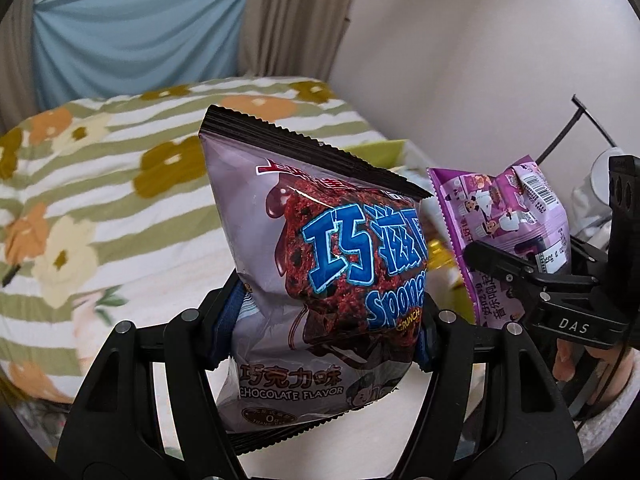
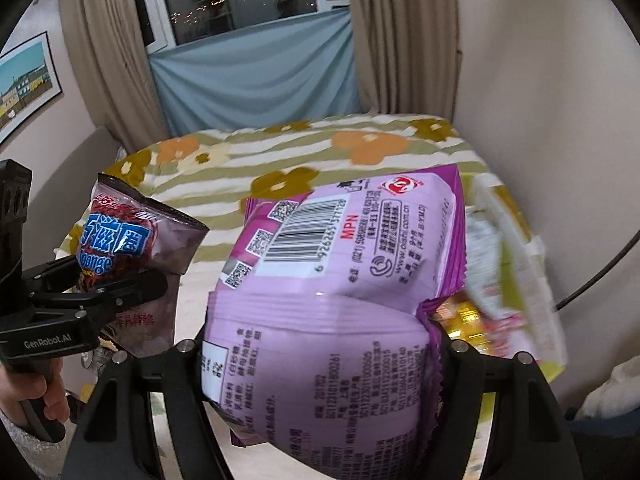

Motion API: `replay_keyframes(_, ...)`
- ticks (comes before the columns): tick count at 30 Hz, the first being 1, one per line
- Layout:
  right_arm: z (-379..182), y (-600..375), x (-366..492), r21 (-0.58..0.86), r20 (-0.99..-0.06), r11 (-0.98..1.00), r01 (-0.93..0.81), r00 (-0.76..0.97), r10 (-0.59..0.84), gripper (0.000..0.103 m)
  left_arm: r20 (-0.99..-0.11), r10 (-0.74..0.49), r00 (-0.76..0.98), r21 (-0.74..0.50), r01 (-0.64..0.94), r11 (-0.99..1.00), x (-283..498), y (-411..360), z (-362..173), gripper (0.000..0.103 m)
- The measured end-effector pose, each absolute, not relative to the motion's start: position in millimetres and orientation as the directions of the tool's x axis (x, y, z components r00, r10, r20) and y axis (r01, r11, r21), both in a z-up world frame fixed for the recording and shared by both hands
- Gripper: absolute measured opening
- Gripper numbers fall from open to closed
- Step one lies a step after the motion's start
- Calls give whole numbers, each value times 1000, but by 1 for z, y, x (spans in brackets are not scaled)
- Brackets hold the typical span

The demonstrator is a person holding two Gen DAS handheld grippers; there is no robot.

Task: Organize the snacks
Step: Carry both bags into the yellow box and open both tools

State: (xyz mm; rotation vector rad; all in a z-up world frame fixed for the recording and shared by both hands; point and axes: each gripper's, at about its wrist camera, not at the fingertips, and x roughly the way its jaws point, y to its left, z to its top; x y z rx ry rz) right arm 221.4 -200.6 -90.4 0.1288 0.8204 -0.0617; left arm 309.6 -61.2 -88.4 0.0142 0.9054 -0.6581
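Note:
A grey-purple chocolate sponge snack bag (image 1: 320,264) stands upright in my left gripper (image 1: 328,304), which is shut on its lower half. My right gripper (image 2: 320,340) is shut on a purple snack bag (image 2: 332,272), whose back with the barcode faces the camera. Both bags hang in the air above the bed. In the left wrist view the purple bag (image 1: 508,220) and the right gripper (image 1: 516,280) are close on the right. In the right wrist view the chocolate bag (image 2: 132,240) and the left gripper (image 2: 108,280) are at the left.
Below lies a bed with a green-striped floral cover (image 1: 100,200). A blurred light-green box (image 2: 516,264) with several snack packs sits by the wall on the right. Behind the bed are curtains (image 2: 400,40) and a blue cloth (image 2: 256,80). A hand (image 2: 44,396) holds the left gripper's handle.

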Motion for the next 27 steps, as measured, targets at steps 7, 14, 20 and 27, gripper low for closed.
replay_keyframes(7,-81,-282,202,76,-719,985,157,692,-54,69,-734,-556,390,-291,559,776,302,-157,-95,64)
replay_keyframes(14,-85,-334,198,83,-733,984,159,678,-47,69,-773,-484,410,-267,482,835,296,-212,-122,99)
replay_keyframes(20,-93,-353,202,105,-751,987,121,661,-1,69,-790,-412,455,-237,394,888,283,-191,-128,99)
replay_keyframes(27,-101,-352,212,143,-759,988,65,647,67,69,-795,-375,477,-238,324,916,284,-166,-126,99)
